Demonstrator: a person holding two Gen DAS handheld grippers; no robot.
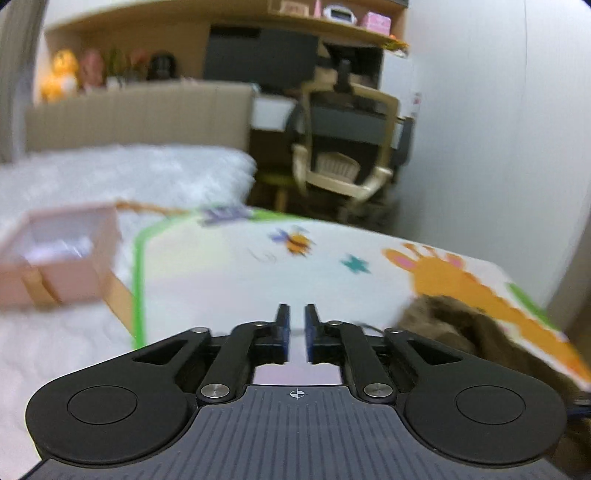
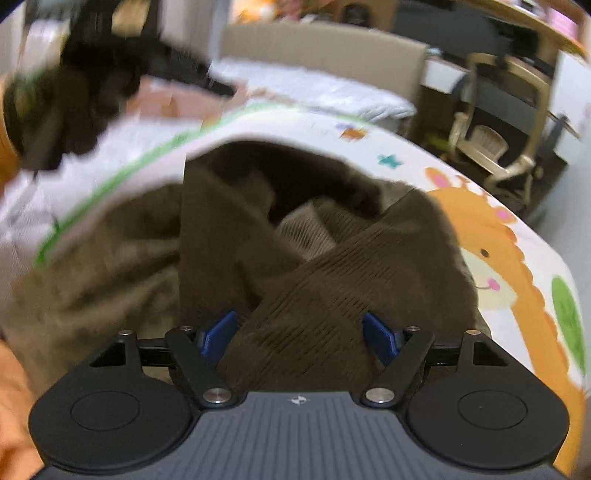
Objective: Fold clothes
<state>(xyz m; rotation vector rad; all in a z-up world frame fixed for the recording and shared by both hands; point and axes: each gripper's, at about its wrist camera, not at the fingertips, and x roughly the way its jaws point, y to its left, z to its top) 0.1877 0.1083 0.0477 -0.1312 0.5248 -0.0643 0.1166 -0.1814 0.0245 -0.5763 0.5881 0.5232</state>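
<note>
A brown ribbed garment [image 2: 295,236] lies crumpled on a white play mat [image 2: 480,206] with animal drawings. My right gripper [image 2: 301,334] is open, its blue pads [image 2: 218,334] wide apart, and a band of the brown cloth lies between them, close to the camera. My left gripper [image 1: 297,325] is nearly shut with a narrow gap and holds nothing; it hovers over the mat [image 1: 229,269]. A corner of the brown garment [image 1: 447,328] shows to its right. The left gripper also shows, blurred, at the upper left of the right wrist view [image 2: 74,92].
A pink box [image 1: 59,254] sits on a white fluffy blanket [image 1: 122,173] left of the mat. Behind are a beige headboard [image 1: 140,114], a desk chair [image 1: 347,147] and wooden shelves [image 1: 332,26]. A white wall [image 1: 498,129] stands at right.
</note>
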